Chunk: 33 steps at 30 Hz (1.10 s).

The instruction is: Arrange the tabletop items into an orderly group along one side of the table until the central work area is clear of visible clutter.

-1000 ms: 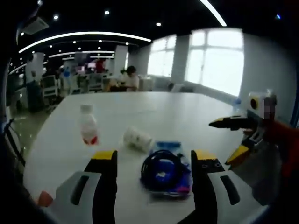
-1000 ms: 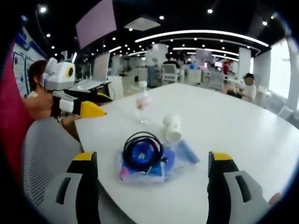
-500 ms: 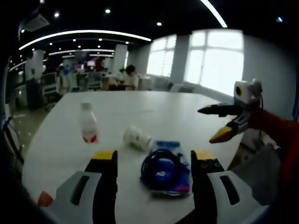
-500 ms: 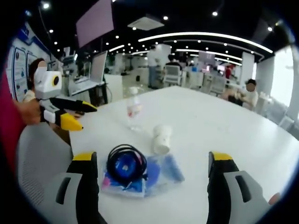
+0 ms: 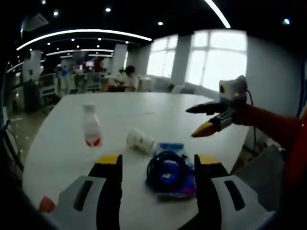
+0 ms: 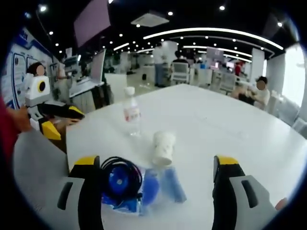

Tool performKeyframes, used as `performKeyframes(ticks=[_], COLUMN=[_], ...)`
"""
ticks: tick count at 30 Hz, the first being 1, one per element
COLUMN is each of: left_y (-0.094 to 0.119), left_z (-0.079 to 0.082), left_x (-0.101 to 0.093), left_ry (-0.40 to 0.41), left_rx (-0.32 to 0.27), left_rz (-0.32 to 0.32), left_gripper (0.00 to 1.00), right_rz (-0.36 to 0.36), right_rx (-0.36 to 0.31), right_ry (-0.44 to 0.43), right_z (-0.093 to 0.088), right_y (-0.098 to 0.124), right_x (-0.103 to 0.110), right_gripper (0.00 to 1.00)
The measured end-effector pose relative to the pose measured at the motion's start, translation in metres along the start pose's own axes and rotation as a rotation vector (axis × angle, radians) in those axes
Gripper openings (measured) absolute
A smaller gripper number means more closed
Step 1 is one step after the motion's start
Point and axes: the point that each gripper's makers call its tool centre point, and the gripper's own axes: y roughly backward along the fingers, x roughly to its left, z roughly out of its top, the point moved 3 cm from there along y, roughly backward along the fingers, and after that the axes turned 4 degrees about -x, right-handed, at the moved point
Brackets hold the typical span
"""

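Above the table (image 5: pixel 201 120), both grippers' fingers spread wide, holding nothing; left gripper (image 5: pixel 156 165) flanks the black cable coil (image 5: pixel 165 170).

Both views low over table (image 5: pixel 172 112), apparently crossing, sharing cup (image 6: pixel 163 147)

**White tabletop and its load**

The white tabletop (image 5: pixel 182 115) carries an upright clear bottle (image 5: pixel 90 127) with a red label, a paper cup (image 5: pixel 140 142) lying on its side, and a blue packet (image 5: pixel 175 165) topped by a black coiled cable (image 5: pixel 163 167).

On table – 1 bottle (image 5: pixel 90 125), 1 paper cup (image 5: pixel 141 142), 1 cable coil (image 5: pixel 166 168), 1 blue pkg (image 5: pixel 183 178).
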Motion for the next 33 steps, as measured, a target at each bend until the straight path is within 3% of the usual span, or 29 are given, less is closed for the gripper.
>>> performKeyframes(ticks=[14, 33], left_y=[0.017, 0.018], left_z=[-0.004, -0.004], left_x=[0.01, 0.016], left_ry=[0.0, 0.042], left_rx=[0.018, -0.001], left_rz=[-0.05, -0.049], left_gripper=[0.57, 0.55], right_rz=[0.054, 0.096], right_rx=[0.075, 0.24], right_ry=[-0.028, -0.047], right_z=[0.0, -0.022], right_y=[-0.07, -0.146], right_x=[-0.011, -0.02], right_gripper=[0.94, 0.83])
